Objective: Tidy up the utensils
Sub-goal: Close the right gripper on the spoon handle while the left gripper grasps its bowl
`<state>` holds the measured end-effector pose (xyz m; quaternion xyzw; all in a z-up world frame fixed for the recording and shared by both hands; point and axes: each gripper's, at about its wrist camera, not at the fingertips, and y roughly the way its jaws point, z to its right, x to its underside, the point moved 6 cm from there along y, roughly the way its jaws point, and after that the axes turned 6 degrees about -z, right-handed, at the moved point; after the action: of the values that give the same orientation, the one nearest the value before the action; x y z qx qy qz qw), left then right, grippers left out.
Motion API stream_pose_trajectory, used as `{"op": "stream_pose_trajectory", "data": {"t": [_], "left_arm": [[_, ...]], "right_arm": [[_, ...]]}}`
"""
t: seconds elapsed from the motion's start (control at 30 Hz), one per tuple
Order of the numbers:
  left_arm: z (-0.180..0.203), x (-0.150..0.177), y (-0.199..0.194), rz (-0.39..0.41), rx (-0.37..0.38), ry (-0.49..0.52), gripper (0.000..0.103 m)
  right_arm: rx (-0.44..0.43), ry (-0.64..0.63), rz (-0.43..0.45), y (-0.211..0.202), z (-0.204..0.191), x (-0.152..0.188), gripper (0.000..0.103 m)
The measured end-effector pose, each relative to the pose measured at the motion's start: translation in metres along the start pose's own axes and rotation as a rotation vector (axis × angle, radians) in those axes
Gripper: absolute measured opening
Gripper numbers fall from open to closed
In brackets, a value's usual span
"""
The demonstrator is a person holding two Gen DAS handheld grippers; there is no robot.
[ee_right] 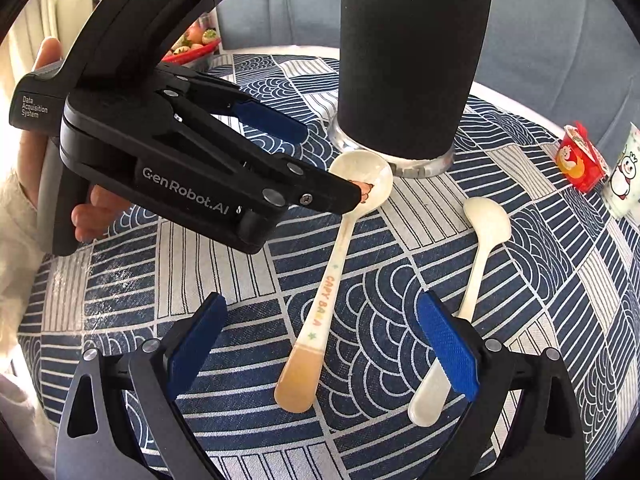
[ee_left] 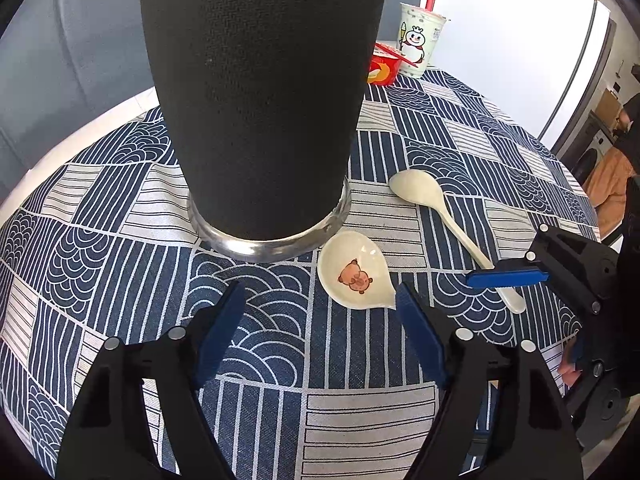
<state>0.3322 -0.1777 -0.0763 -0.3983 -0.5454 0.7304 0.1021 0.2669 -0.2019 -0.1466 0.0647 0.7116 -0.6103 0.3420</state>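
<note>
A tall black utensil holder [ee_left: 260,92] with a steel base stands on the patterned tablecloth; it also shows in the right wrist view [ee_right: 412,56]. A cream spoon with a capybara picture [ee_left: 354,270] lies in front of it, its orange-tipped handle [ee_right: 316,328] pointing toward the right gripper. A plain white spoon [ee_left: 444,216] lies to its right [ee_right: 476,264]. My left gripper [ee_left: 320,312] is open, its right finger beside the capybara spoon's bowl. My right gripper [ee_right: 324,344] is open, low over both spoon handles.
A red snack cup [ee_left: 382,68] and a white drink cup with a snowman figure [ee_left: 420,40] stand at the table's far edge. A red tray of food [ee_right: 192,48] sits at the far left. A grey sofa is behind the table.
</note>
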Motion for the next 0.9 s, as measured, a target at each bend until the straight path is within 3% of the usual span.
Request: {"op": "stream_pose_trajectory", "data": {"t": [0.03,0.17,0.23,0.27,0.3,0.33,0.4,0.5,0.57,0.63,0.8,0.87,0.9], "left_arm": [[0.001,0.000,0.001,-0.013,-0.009,0.004,0.063],[0.007,0.001,0.002,-0.034,0.014,0.013,0.054],[0.011,0.001,0.003,-0.044,0.040,0.025,0.041],[0.012,0.000,0.004,-0.049,0.038,0.029,0.041],[0.012,-0.001,0.004,-0.053,0.035,0.028,0.035],[0.012,-0.001,0.005,-0.057,0.047,0.030,0.021],[0.012,-0.003,0.008,-0.067,0.094,0.016,0.014],[0.014,-0.003,0.007,-0.067,0.161,0.003,0.002],[0.017,0.000,0.003,-0.074,0.185,-0.001,0.002],[0.018,0.001,-0.001,-0.065,0.141,0.025,0.002],[0.012,0.001,-0.007,-0.068,0.097,0.011,0.005],[0.014,0.003,-0.012,-0.069,0.094,0.033,0.014],[0.014,0.004,-0.015,-0.066,0.078,0.047,0.035]], "right_arm": [[-0.001,-0.001,0.000,0.000,0.000,0.000,0.092],[0.006,0.004,-0.004,0.001,0.003,-0.001,0.091],[0.002,-0.003,-0.002,0.000,0.002,-0.001,0.090],[-0.006,-0.013,-0.001,-0.001,0.002,-0.001,0.086],[-0.010,-0.021,0.001,-0.002,0.001,-0.002,0.082],[-0.016,-0.028,0.000,-0.003,0.001,-0.003,0.072],[-0.024,-0.039,-0.003,-0.006,0.001,-0.003,0.059],[-0.008,-0.010,0.001,-0.007,0.011,-0.006,0.025],[-0.002,0.001,-0.002,-0.007,0.016,-0.008,0.013],[0.004,-0.014,-0.009,-0.007,0.018,-0.009,0.008],[0.015,-0.057,-0.014,-0.006,0.015,-0.010,0.007],[0.014,-0.066,-0.014,-0.005,0.015,-0.011,0.007],[0.017,-0.073,-0.014,-0.005,0.015,-0.011,0.007]]}}
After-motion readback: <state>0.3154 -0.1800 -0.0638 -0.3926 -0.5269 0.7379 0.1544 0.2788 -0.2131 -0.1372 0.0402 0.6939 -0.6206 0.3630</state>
